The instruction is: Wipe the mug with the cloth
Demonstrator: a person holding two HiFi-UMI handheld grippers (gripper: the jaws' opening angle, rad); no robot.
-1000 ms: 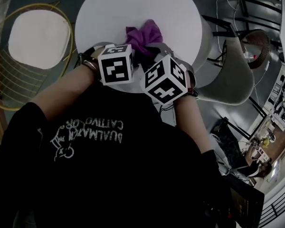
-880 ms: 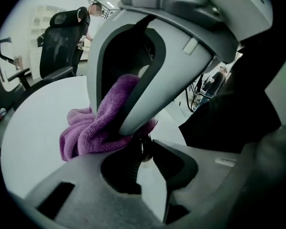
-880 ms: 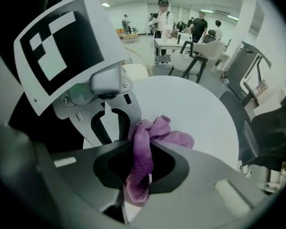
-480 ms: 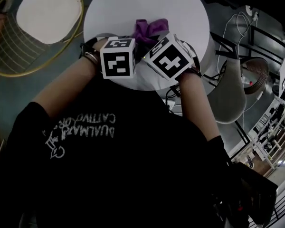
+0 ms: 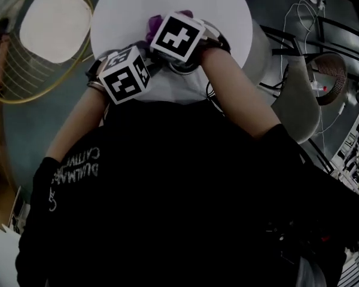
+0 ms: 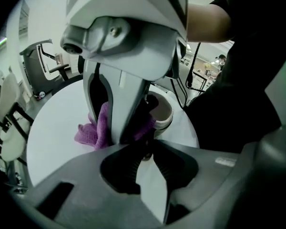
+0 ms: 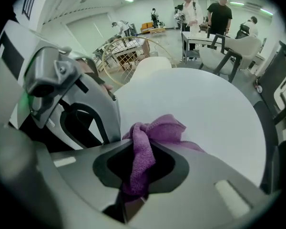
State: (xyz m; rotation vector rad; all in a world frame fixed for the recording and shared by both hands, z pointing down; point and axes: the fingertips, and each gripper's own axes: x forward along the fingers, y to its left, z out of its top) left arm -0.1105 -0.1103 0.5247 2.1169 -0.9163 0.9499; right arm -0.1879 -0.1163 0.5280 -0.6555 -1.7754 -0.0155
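While the right gripper [image 7: 139,144] clamps a fold of the cloth [image 7: 158,127] tight between its jaws, the rest of that purple bundle bunches out past the tips, over the table [image 7: 209,104]. Over to the left gripper [image 6: 144,150] — its jaws stand at a middling width and have just been opening a touch. Yet a white piece sits wedged between the pads and runs up to the mug [image 6: 163,112], so the mug is held there (by its handle, as far as it can be made out).

The mug is right ahead of those jaws, near the table edge closest to the person. It is tipped so its dark mouth faces up and toward the right gripper. And look at the contact: in the left gripper view the right gripper reaches down from above, straight in front of the mug. Cloth spills out on both sides of its finger and touches the rim. Whether the mug's base rests on the table can't be told.

In the head view the left cube [image 5: 124,76] and the right cube [image 5: 178,36] sit close together over the near half of the round table. The right one is farther from the body, with scraps of purple beside it. Left of the table stands a wire chair [image 5: 51,26] with a pale seat — and people [image 7: 219,11] stand far back in the room.
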